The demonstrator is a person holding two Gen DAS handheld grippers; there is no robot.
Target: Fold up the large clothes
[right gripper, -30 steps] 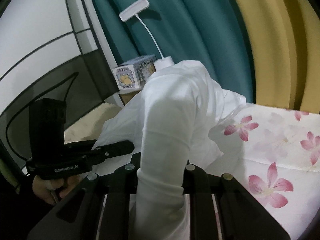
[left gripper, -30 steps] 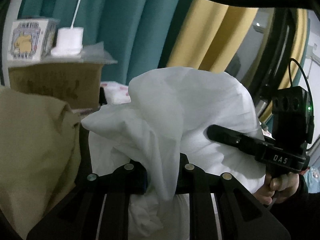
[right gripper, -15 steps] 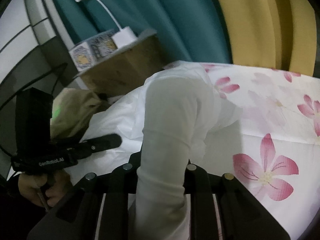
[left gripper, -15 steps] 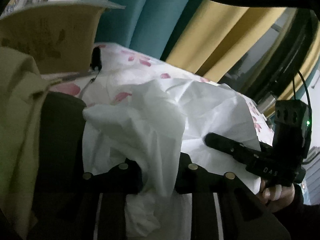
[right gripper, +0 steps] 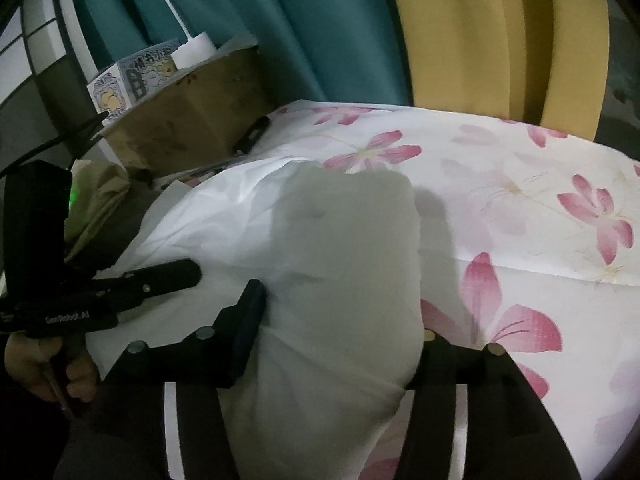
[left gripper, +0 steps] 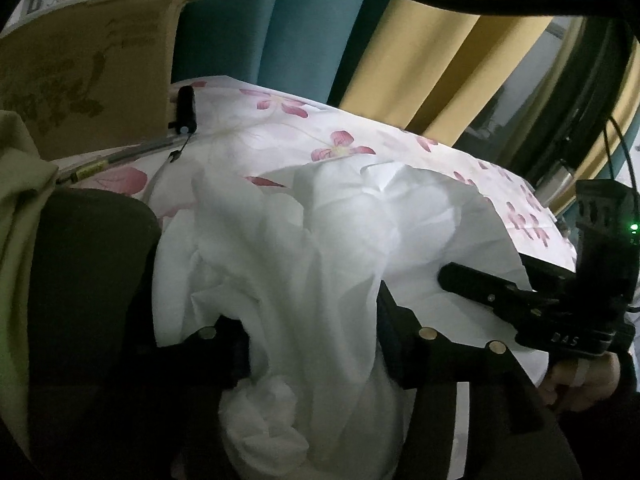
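We note white garment [left gripper: 340,248] bunched on flowered bed [right gripper: 520,184], no clear long axis; left gripper [left gripper: 312,344] and right gripper [right gripper: 340,332] jaws opening, cloth between

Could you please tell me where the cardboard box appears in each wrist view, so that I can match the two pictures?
Left wrist view: the cardboard box fills the upper left corner, behind the white garment.
Right wrist view: the box sits at upper left of centre, carrying a lamp base.
Shared landmark: the floral sheet, with the box at its edge.
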